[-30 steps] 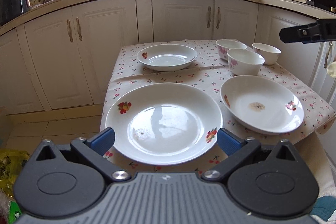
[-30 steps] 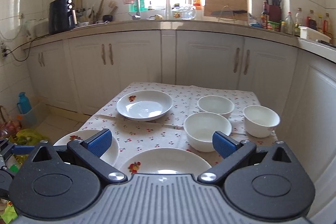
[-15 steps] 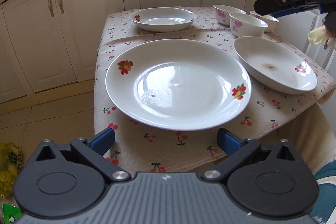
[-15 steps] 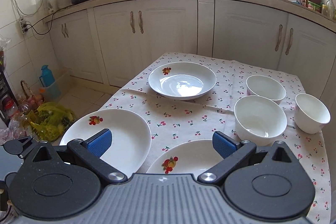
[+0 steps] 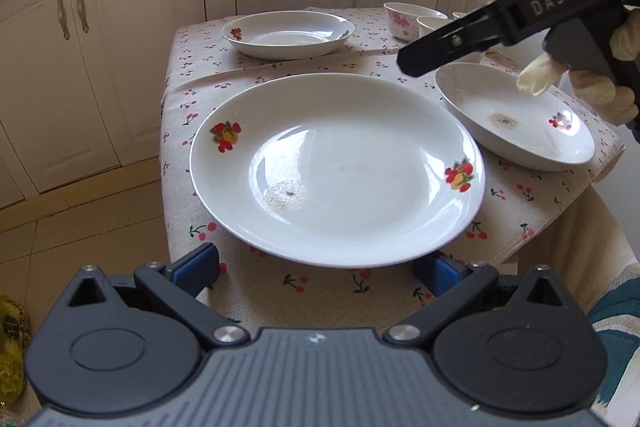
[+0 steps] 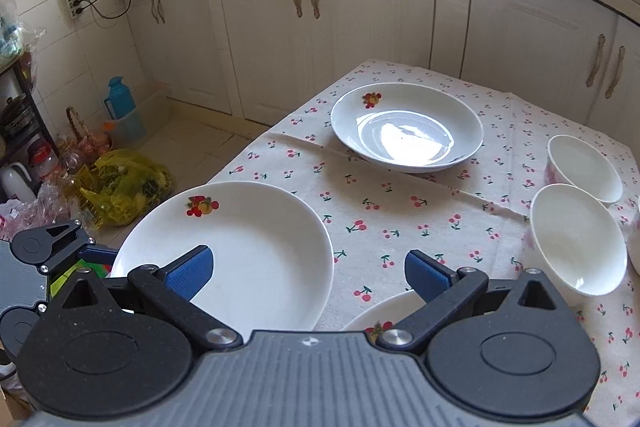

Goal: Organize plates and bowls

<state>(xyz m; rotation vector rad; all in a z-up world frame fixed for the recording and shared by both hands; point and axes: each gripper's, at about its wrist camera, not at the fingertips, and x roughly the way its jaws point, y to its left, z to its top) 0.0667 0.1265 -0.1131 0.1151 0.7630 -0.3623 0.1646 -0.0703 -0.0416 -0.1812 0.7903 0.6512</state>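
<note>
A large white plate with fruit prints lies at the table's near left corner; my left gripper is open, its blue pads straddling the plate's near rim. The same plate shows in the right wrist view. My right gripper is open above the cloth between that plate and a deep plate at the near right. Another deep plate sits at the far side. Two white bowls stand at the right.
A cherry-print cloth covers the small table. White cabinets and a counter run behind it. Bags and bottles clutter the floor at left. A gloved hand holds the right gripper's body above the near-right plate.
My left gripper has dropped and closed in on the large plate's near rim. My right gripper has moved down and leftward over the table; both stay open.
</note>
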